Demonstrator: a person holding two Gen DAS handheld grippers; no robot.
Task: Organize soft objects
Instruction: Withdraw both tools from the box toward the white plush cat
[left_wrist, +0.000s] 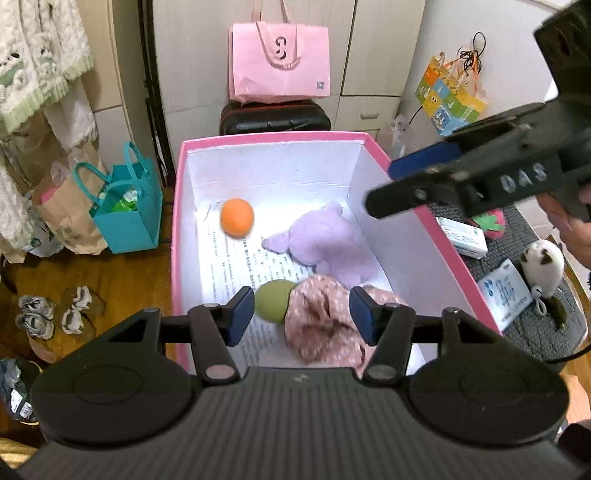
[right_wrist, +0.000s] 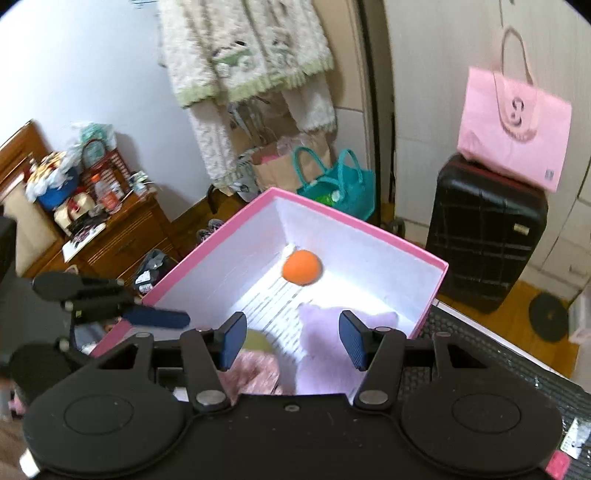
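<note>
A pink box (left_wrist: 177, 206) with white walls holds an orange ball (left_wrist: 236, 217), a purple plush (left_wrist: 325, 240), a green ball (left_wrist: 273, 299) and a pink floral cloth (left_wrist: 321, 325). My left gripper (left_wrist: 302, 314) is open and empty above the box's near end, over the cloth. My right gripper (right_wrist: 291, 339) is open and empty above the box (right_wrist: 369, 229), over the purple plush (right_wrist: 325, 350); the orange ball (right_wrist: 301, 267) lies in the far corner. The right gripper also shows in the left wrist view (left_wrist: 461, 177), over the box's right wall.
On the dark mat (left_wrist: 524, 236) right of the box lie a white plush (left_wrist: 545, 264), a red strawberry toy (left_wrist: 491, 223), a small carton (left_wrist: 463, 236) and a card (left_wrist: 506, 291). A black suitcase (right_wrist: 484, 236) with a pink bag (right_wrist: 513, 129) stands behind. Teal bag (left_wrist: 129, 206) and shoes (left_wrist: 55, 310) on the floor at left.
</note>
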